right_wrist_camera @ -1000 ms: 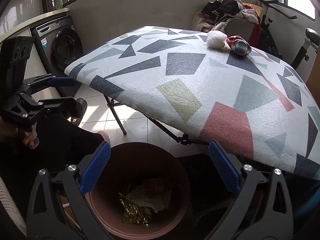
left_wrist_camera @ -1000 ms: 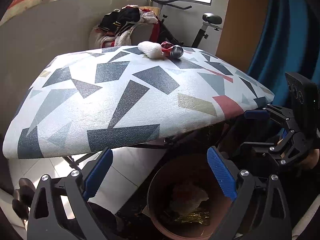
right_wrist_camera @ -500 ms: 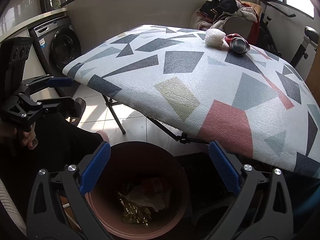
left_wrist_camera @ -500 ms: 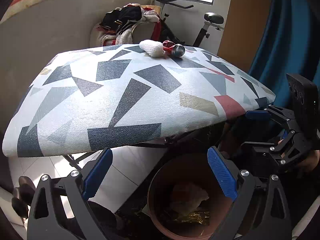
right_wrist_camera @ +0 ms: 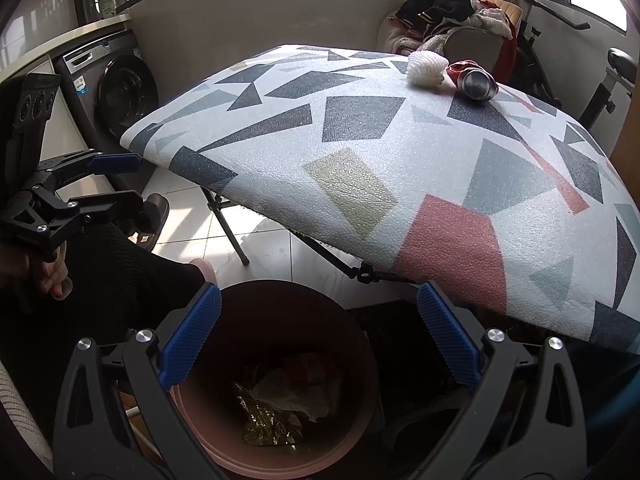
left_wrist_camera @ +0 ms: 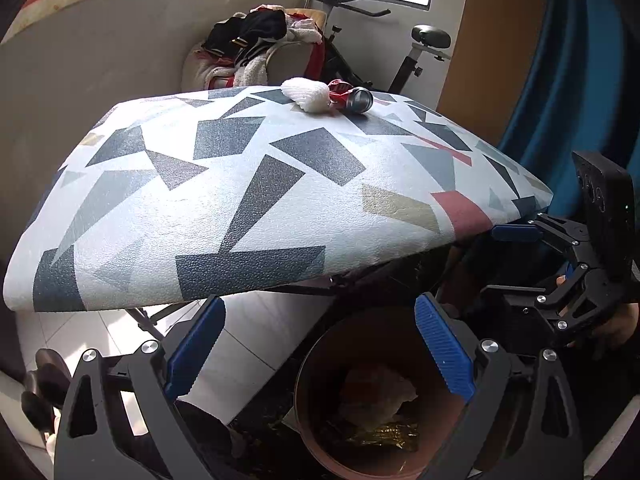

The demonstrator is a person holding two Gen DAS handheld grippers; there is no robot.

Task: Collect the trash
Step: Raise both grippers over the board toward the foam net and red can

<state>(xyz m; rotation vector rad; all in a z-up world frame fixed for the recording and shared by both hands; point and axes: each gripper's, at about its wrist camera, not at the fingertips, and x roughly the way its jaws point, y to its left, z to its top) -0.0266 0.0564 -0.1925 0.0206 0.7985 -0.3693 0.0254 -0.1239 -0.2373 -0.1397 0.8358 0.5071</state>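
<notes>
A white foam net (left_wrist_camera: pixel 306 95) (right_wrist_camera: pixel 425 68) and a crushed red can (left_wrist_camera: pixel 352 98) (right_wrist_camera: pixel 474 81) lie together at the far end of the patterned table (left_wrist_camera: pixel 248 200) (right_wrist_camera: pixel 380 152). A brown bin (left_wrist_camera: pixel 316 368) (right_wrist_camera: pixel 352 324) stands on the floor under the near table edge, holding crumpled paper (left_wrist_camera: pixel 380 396) (right_wrist_camera: pixel 296 392) and a gold wrapper (right_wrist_camera: pixel 268 424). My left gripper (left_wrist_camera: pixel 320 344) is open above the bin, empty. My right gripper (right_wrist_camera: pixel 320 338) is also open over the bin, nothing between its fingers. Each gripper shows in the other's view, the right one (left_wrist_camera: pixel 532 256) and the left one (right_wrist_camera: pixel 104 184).
A washing machine (right_wrist_camera: pixel 116 88) stands at the left wall. Behind the table are a chair piled with clothes (left_wrist_camera: pixel 260 44) (right_wrist_camera: pixel 452 16) and an exercise bike (left_wrist_camera: pixel 416 52). A blue curtain (left_wrist_camera: pixel 580 80) hangs right. The table's folding legs (right_wrist_camera: pixel 232 228) stand on white floor tiles.
Both grippers have risen and tilted slightly, so the table and the far trash sit a little lower in view. Both stay open and empty.
</notes>
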